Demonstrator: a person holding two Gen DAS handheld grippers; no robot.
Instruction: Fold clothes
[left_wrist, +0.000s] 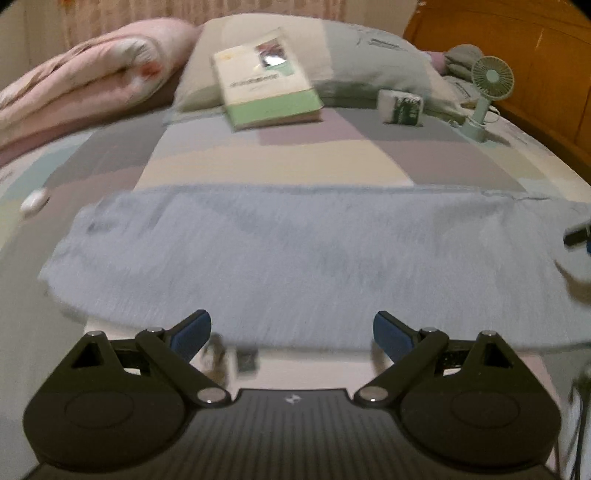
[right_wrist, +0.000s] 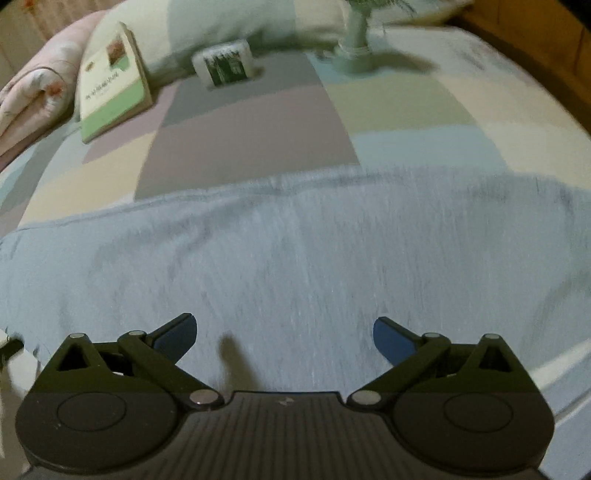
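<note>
Both my left tool (left_wrist: 291, 330) and right tool (right_wrist: 284, 334) hang released above the grey-blue garment (left_wrist: 295, 258) on the bed (left_wrist: 332, 155).

Fan (right_wrist: 356, 27) head cropped, blurred

No text can be read: print on the book (left_wrist: 266, 79) and the small packet (left_wrist: 402, 107), far ahead of the claw, is blurred.

Light blue-grey garment (left_wrist: 295, 258) lies flat across bed.
</note>
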